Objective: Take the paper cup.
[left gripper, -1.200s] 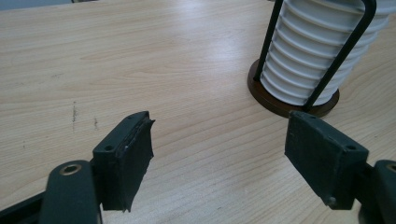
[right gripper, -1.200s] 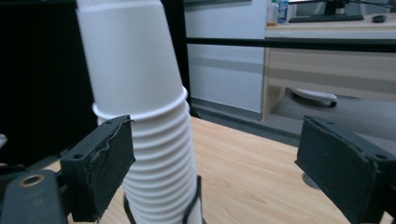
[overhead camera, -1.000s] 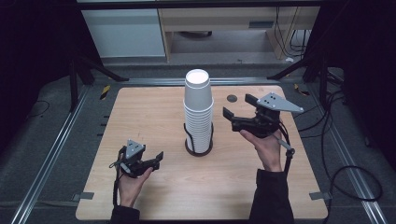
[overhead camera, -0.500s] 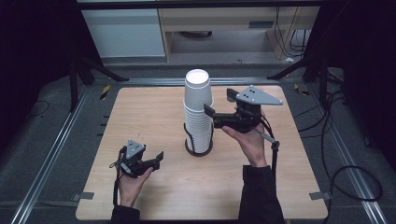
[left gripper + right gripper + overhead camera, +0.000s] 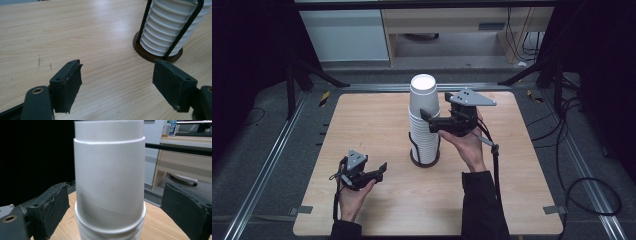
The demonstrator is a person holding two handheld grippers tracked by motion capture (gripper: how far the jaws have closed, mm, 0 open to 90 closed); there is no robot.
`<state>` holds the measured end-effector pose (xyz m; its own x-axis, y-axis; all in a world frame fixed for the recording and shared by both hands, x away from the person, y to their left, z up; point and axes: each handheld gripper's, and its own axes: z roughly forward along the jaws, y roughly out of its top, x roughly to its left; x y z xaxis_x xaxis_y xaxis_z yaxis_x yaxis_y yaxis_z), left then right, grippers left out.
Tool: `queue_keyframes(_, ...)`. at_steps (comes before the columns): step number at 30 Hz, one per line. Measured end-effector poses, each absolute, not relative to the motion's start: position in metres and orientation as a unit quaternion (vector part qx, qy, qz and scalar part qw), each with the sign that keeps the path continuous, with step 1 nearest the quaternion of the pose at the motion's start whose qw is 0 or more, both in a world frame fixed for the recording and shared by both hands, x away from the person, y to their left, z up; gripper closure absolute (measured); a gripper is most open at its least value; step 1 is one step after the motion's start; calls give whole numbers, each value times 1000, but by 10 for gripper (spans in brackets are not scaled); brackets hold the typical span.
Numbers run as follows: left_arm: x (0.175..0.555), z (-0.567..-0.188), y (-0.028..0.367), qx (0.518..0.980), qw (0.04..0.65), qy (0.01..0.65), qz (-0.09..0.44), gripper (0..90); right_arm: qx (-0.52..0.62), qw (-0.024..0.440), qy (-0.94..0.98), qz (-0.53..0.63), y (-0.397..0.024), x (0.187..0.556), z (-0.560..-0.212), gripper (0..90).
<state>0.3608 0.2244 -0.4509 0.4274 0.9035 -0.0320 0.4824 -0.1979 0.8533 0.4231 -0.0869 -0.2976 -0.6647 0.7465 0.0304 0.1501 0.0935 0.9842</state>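
— High view first, going left to right: the left tool [image 5: 379, 170] sits low near the front-left part of the tabletop [image 5: 362, 120], held in the person's left hand [image 5: 352, 197], jaws spread with nothing between them.

— And the cups?

— The stack of white paper cups [image 5: 424, 117] stands upright in a dark wire holder [image 5: 424, 157] about mid-tabletop, its long axis straight up. From the left tool it lies off toward the far right, well apart; in the left gripper view you only catch the ribbed lower rims [image 5: 170, 32] and the round base.

— So the right one is nearer.

— Much nearer. The right tool [image 5: 428, 120] is up at the top of the stack, coming in sideways from the right. In the right gripper view the top cup [image 5: 110, 182] stands dead centre between the two spread jaws, one on each side; I see gaps both sides, so it isn't pinching yet, by my reckoning.

— What does the next move hang on?

— Closing square across that top cup, above the rim of the one under it, then lifting straight up along the stack's axis.

— Room to work?

— Bare wood all round; dark floor, rails and a desk beyond the far edge.
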Motion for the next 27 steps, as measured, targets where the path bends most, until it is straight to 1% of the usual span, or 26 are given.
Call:
queue_keyframes(12,361,-453,224,735,418,473,249,223,316,241,696,598,-72,437,-306,71)
queue_keyframes(27,362,-455,223,737,415,472,248,221,320,245,700,590,-59,449,-312,68)
